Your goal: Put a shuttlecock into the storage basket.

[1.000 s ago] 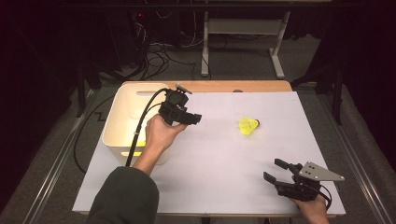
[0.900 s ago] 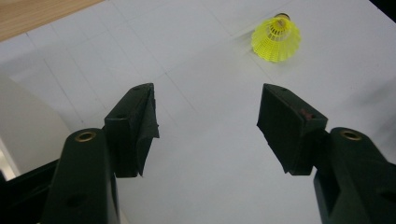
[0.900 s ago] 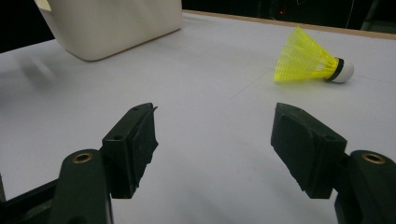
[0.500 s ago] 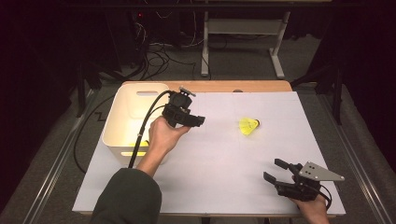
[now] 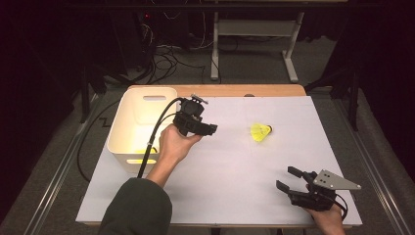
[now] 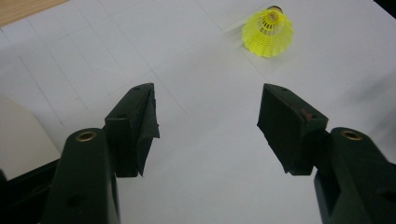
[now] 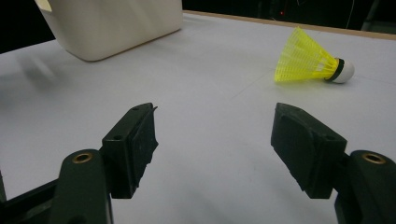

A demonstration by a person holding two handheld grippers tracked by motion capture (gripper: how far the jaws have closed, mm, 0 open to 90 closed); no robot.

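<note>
We have moved our left gripper (image 5: 211, 129) away from the bin (image 5: 128, 119) toward the birdie (image 5: 261, 131), both grippers' jaws wide apart and empty.

Item count: one yellow shuttlecock (image 5: 261, 131) at frame centre right; one white bin (image 5: 142, 128) at centre left, holding one yellow item (image 5: 145, 151), identity unclear; two grippers: left gripper (image 5: 204, 129), right gripper (image 5: 288, 178).
</note>
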